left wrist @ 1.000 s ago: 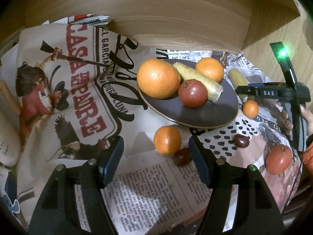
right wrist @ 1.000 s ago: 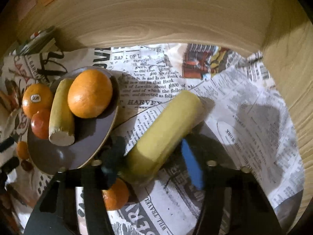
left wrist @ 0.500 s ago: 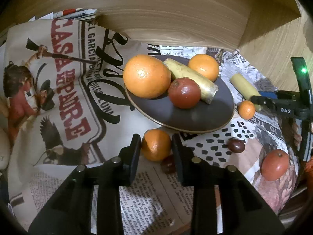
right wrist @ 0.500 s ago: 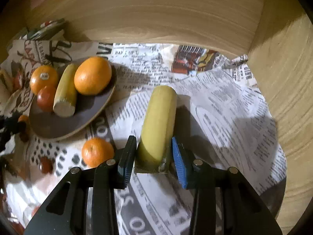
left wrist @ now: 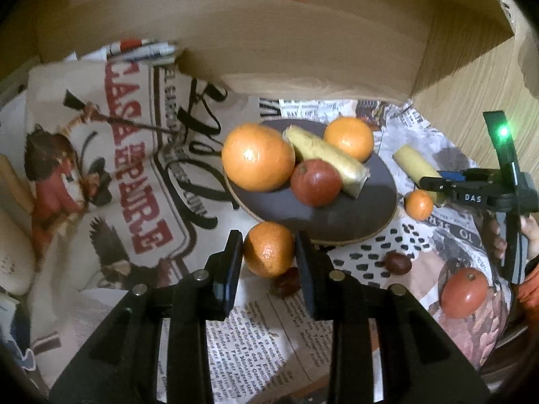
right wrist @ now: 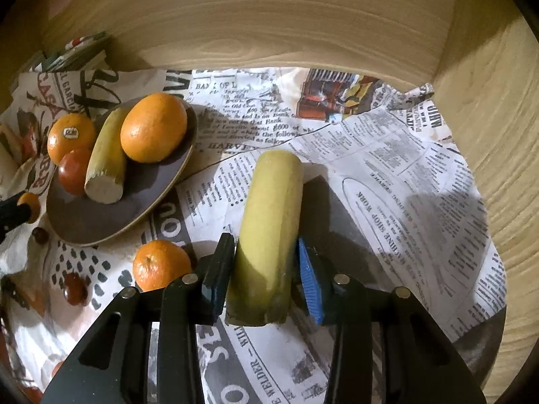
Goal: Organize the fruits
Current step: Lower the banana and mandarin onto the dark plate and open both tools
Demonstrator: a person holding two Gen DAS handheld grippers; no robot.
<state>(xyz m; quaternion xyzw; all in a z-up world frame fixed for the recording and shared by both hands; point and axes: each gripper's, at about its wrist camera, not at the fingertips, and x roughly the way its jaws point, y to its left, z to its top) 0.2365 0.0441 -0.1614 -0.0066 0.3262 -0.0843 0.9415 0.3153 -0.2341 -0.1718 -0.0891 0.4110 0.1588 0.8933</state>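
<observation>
The left gripper (left wrist: 269,252) has just closed its jaws on a small orange (left wrist: 268,248) lying on the newspaper-covered table (left wrist: 256,343), just in front of the dark plate (left wrist: 323,222); the pads press its two sides. The right gripper (right wrist: 266,269) has its jaws clamped on the near end of a yellow banana piece (right wrist: 266,235), which lies on the newsprint well to the right of the plate and points away from the camera. The plate already holds a large orange (left wrist: 257,158), a second orange (left wrist: 348,138), a red fruit (left wrist: 316,181) and another banana piece (left wrist: 325,158), so free room is mostly at its near side. I judge the main risk to be the round orange squirting out of the flat pads on lifting, since they catch it only across its width. The banana, gripped at one end, may droop or pivot. Setting either down could nudge the crowded fruit and roll the large orange off the rim. A small dark fruit (left wrist: 286,281) touching the orange may get knocked too.
</observation>
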